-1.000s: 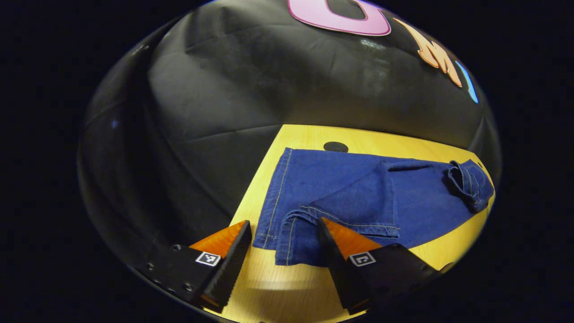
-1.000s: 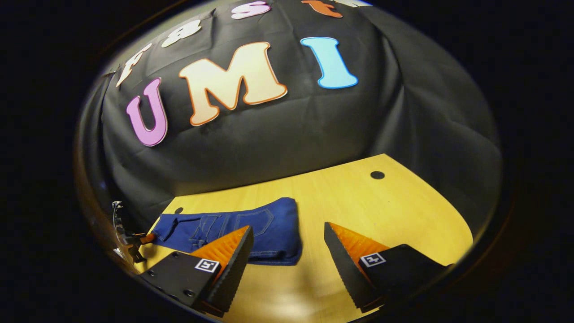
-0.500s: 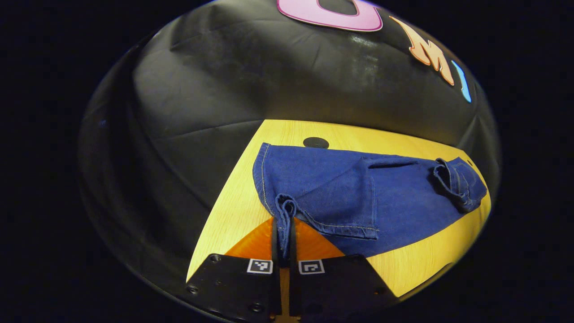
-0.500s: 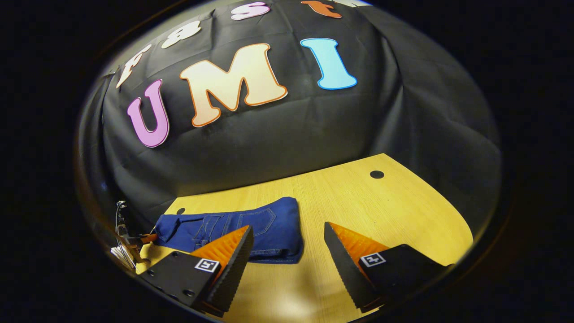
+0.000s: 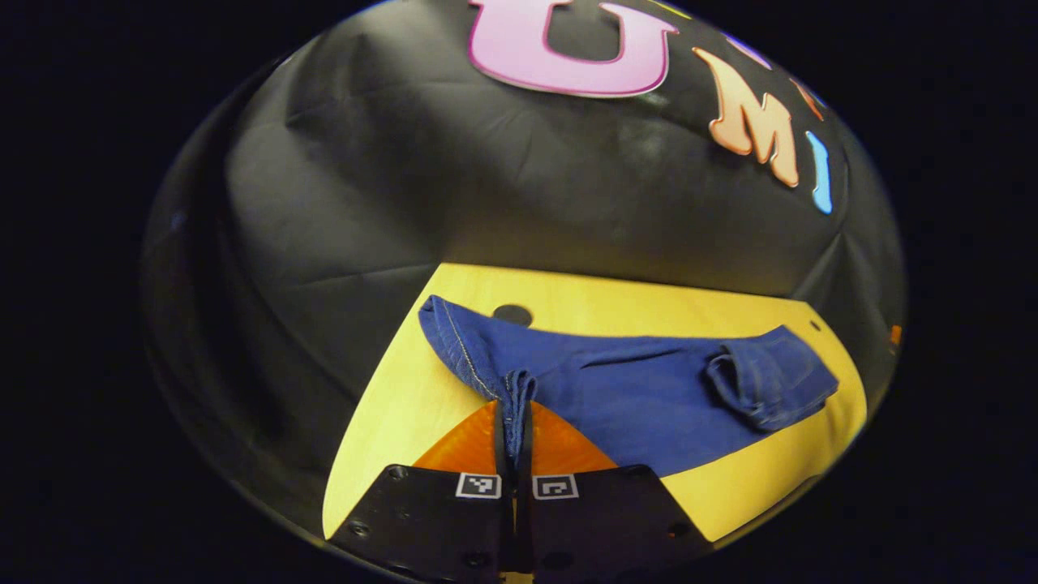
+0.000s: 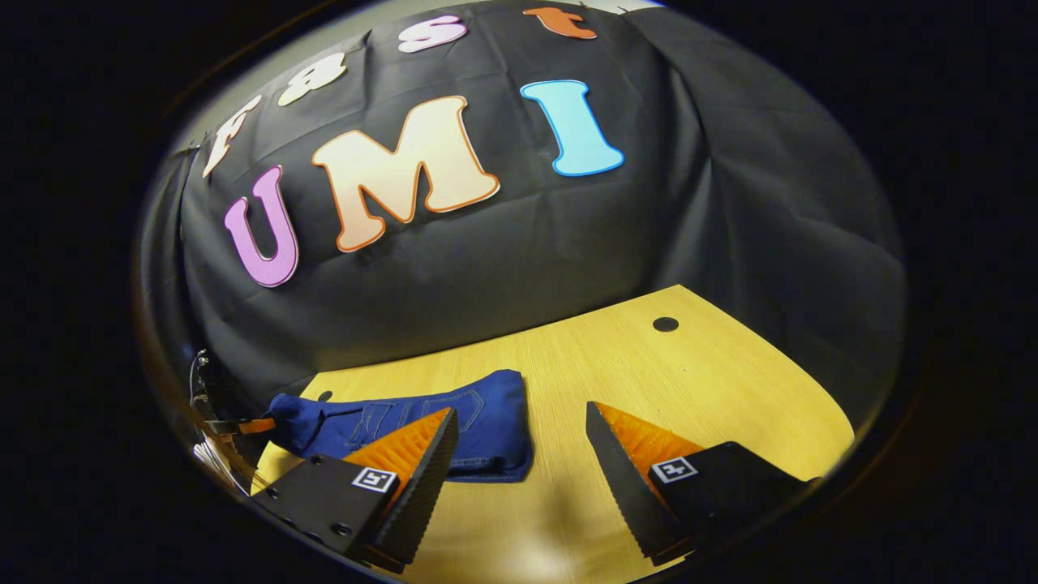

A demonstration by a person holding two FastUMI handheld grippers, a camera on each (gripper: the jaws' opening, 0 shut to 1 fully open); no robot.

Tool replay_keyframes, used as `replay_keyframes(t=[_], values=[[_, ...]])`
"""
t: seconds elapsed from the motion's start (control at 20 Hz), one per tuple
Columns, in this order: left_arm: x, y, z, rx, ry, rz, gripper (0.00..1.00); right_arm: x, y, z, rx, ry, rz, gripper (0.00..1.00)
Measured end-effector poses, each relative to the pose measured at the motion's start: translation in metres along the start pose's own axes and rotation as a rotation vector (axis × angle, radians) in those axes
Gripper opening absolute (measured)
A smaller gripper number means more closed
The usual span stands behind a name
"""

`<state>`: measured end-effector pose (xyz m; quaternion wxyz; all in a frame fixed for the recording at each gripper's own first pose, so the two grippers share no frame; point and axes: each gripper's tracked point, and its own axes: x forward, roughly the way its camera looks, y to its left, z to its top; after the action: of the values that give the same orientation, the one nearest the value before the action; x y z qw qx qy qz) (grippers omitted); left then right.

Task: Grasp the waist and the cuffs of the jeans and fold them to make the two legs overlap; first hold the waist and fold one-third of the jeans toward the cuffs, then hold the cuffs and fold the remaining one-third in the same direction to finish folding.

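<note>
Left gripper [image 5: 513, 454] clamped tight on a bunched cuff edge of the dark blue denim jeans [image 5: 632, 389], fabric pinched between both fingers. The jeans lie on the yellow wooden desk [image 5: 389, 422], already part-folded, long axis running from the gripper at 6 o'clock out toward 2–3 o'clock in the left gripper view, with the folded-over waist end lumped at the far right. Held cuff corner looks raised a little off the desk, hard to be sure. Right gripper [image 6: 519, 462] wide open, holding nothing, hovering over bare desk; in its view the jeans sit at 9–10 o'clock, just beyond its left finger, not touching. Judgement: final third fold, cuffs must travel along the long axis toward the waist end; the left gripper does the carrying, with the right gripper beside that waist end.
</note>
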<state>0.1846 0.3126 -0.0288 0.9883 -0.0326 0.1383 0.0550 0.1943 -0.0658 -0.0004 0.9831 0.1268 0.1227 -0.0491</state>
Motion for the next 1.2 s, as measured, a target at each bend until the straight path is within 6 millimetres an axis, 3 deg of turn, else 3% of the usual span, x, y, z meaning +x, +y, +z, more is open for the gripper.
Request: replay_keyframes(t=[0.05, 0.2, 0.25, 0.35, 0.55, 0.7, 0.75, 0.95, 1.1, 1.2], values=[[-0.006, -0.017, 0.012, -0.029, -0.011, -0.041, 0.00, -0.002, -0.004, 0.004, 0.006, -0.007, 0.005, 0.98], [-0.004, -0.095, 0.039, -0.103, -0.049, -0.145, 0.00, -0.007, -0.019, 0.016, 0.009, -0.026, 0.013, 0.98], [-0.004, -0.119, 0.048, -0.110, -0.065, -0.168, 0.00, -0.009, -0.024, 0.021, 0.017, -0.031, 0.021, 0.93], [-0.002, -0.167, 0.070, -0.124, -0.087, -0.220, 0.00, -0.014, -0.043, 0.028, 0.035, -0.039, 0.026, 0.98], [-0.002, -0.256, 0.099, -0.087, -0.100, -0.279, 0.00, -0.017, -0.085, 0.038, 0.023, -0.040, 0.021, 0.97], [0.011, -0.322, 0.109, -0.023, -0.083, -0.300, 0.00, -0.015, -0.103, 0.036, 0.043, -0.015, 0.056, 0.98], [0.016, -0.344, 0.109, -0.013, -0.073, -0.310, 0.00, -0.014, -0.107, 0.032, 0.053, -0.002, 0.071, 0.93], [0.038, -0.408, 0.081, 0.060, 0.009, -0.299, 0.03, -0.013, -0.120, 0.026, 0.078, 0.027, 0.110, 0.97], [0.049, -0.436, 0.039, 0.129, 0.073, -0.265, 0.00, -0.012, -0.130, 0.025, 0.085, 0.031, 0.122, 0.98], [0.047, -0.448, -0.001, 0.137, 0.121, -0.253, 0.00, -0.013, -0.138, 0.024, 0.090, 0.037, 0.121, 0.97]])
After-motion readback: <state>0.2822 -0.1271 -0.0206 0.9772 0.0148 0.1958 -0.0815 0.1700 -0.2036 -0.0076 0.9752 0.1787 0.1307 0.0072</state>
